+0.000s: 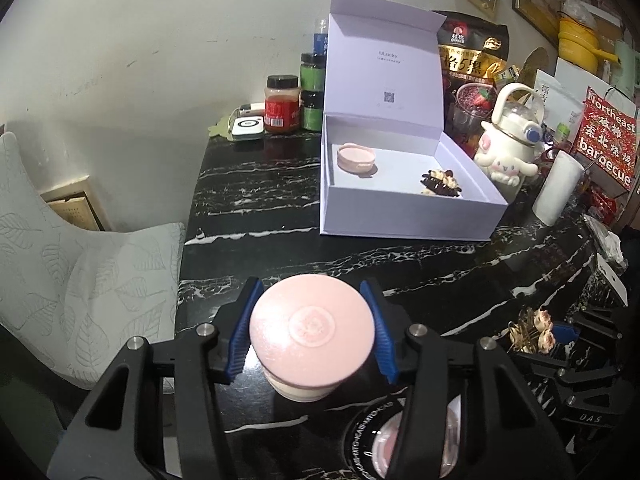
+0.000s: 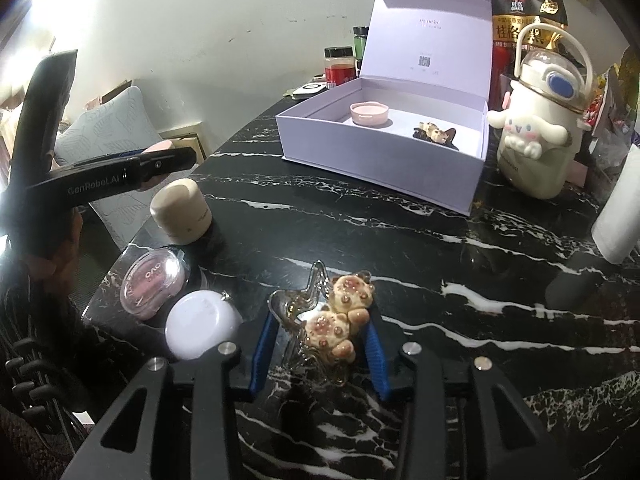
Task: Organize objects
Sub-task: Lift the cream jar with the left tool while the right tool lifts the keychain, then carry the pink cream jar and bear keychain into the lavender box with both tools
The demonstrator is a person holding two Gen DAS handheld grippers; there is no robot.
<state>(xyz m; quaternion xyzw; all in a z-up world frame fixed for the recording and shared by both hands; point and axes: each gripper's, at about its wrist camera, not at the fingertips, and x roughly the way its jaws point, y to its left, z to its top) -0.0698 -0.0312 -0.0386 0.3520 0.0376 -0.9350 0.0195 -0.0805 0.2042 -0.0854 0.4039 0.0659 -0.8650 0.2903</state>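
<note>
A: At lower centre of the left view, the left tongs (image 1: 311, 336) gripped the pink jar (image 1: 311, 338) above the table (image 1: 280, 200).
B: Right tongs (image 2: 320, 344) stood wide around the bear clip (image 2: 340, 320); its glossy bumps might slip

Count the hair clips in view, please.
2. One dark hair clip lies inside the open white box. One clear bear hair clip lies between the right gripper fingers. Others may be hidden.
</note>
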